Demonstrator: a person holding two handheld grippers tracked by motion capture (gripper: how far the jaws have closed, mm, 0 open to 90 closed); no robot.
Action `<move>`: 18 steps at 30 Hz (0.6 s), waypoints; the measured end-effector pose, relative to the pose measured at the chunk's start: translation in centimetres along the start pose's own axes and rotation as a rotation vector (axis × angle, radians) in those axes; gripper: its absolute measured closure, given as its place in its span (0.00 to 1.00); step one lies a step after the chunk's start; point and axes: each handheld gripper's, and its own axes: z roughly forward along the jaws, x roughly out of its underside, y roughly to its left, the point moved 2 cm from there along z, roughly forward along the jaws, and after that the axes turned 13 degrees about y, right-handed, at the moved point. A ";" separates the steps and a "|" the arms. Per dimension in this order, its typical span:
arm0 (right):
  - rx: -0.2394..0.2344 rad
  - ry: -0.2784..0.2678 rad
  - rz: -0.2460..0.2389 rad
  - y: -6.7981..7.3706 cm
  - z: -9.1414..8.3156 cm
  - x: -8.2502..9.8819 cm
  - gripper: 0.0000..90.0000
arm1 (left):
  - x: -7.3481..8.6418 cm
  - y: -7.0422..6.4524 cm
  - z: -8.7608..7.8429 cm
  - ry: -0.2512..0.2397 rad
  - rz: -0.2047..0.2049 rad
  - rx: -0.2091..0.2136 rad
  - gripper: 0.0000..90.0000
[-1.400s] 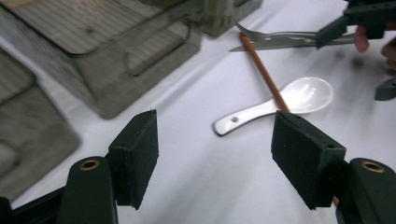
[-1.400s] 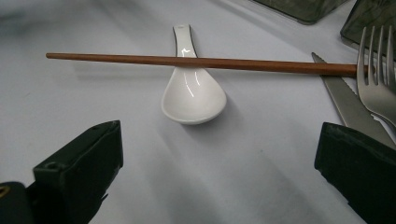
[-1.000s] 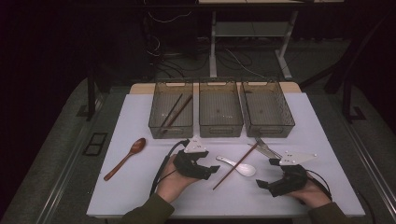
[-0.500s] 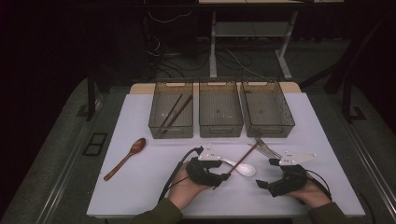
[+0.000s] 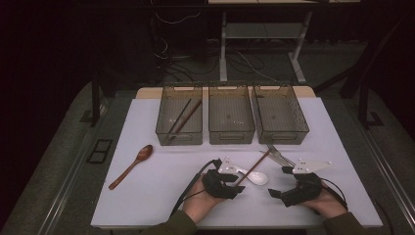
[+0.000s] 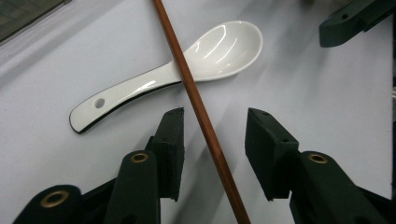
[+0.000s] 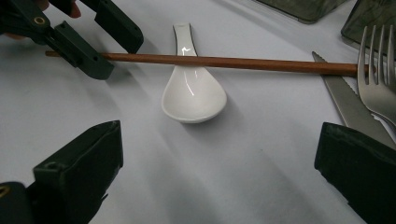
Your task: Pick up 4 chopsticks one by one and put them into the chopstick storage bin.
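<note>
Nearest the person, both hands rest low on the white worktop (image 5: 147,196). The left gripper (image 6: 212,140) has its fingers (image 6: 170,140) set either side of a brown chopstick (image 6: 196,100), which runs up between them; they have just been closing, yet a gap shows on each side of the stick and the pads do not press on it. The right gripper (image 7: 219,172) sits to the right, near but apart from the left one, its fingers spread wide with nothing between them.

Just beyond the left gripper, the chopstick lies across the handle of a white ceramic spoon (image 7: 194,95), whose bowl rests on the worktop. The far end of the chopstick reaches a metal fork (image 7: 380,79) and a knife (image 7: 350,107) that lie side by side.

Well to the left lies a wooden spoon (image 5: 131,166). Farthest off, three clear bins (image 5: 231,115) stand in a row; the left one holds a pair of chopsticks (image 5: 183,117).
</note>
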 end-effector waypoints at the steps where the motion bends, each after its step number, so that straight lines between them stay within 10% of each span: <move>1: 0.000 0.000 0.000 0.0 0.0 0.0 0.01 | 0.0 0.0 0.0 0.004 0.000 -0.004 0.64; 18: 0.000 0.000 -0.002 0.0 0.0 0.0 0.01 | 0.1 0.2 0.2 0.033 0.001 -0.023 0.79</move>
